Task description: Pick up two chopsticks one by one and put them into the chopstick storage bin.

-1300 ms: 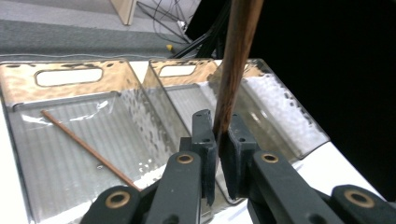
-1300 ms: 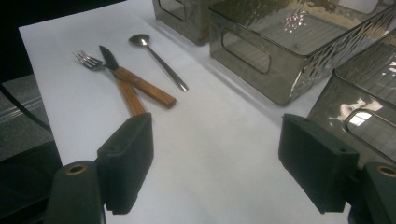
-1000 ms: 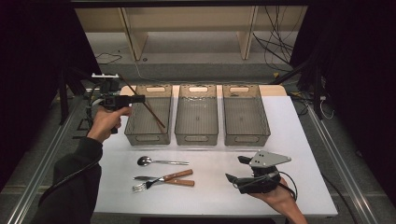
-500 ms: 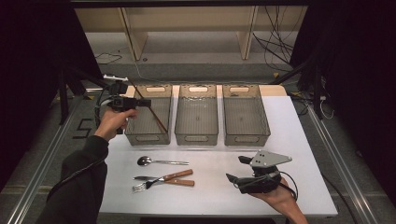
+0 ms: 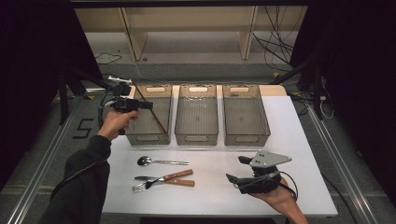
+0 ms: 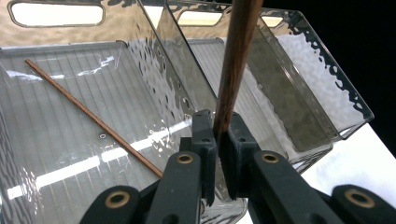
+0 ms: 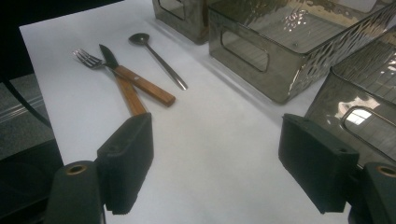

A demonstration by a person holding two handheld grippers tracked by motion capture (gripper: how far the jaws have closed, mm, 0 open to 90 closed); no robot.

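My left gripper [image 5: 145,105] hovers over the left clear bin [image 5: 146,138], shut on a dark wooden chopstick [image 6: 236,56] that sticks up past its jaws. A second chopstick [image 6: 93,119] lies slanted on that bin's floor. My right gripper [image 5: 236,171] rests in a hand at the table's front right, its jaws [image 7: 217,158] wide open with nothing between them. On the white table in front of the bins lie a spoon [image 5: 161,162], and a knife [image 5: 180,182] crossing a wooden-handled fork [image 5: 173,176]. These also show in the right gripper view: the spoon [image 7: 156,56], knife [image 7: 137,80] and fork [image 7: 86,58].
Three clear grey bins stand in a row at the back of the table; the middle bin [image 5: 196,138] and right bin [image 5: 246,138] hold nothing that I can see. Cables trail from both grippers. Beyond the table's far edge are shelf legs and floor cables.
My left hand has shifted a little to the right and down, over the left bin, with the chopstick in its grip. The right gripper has stayed put.
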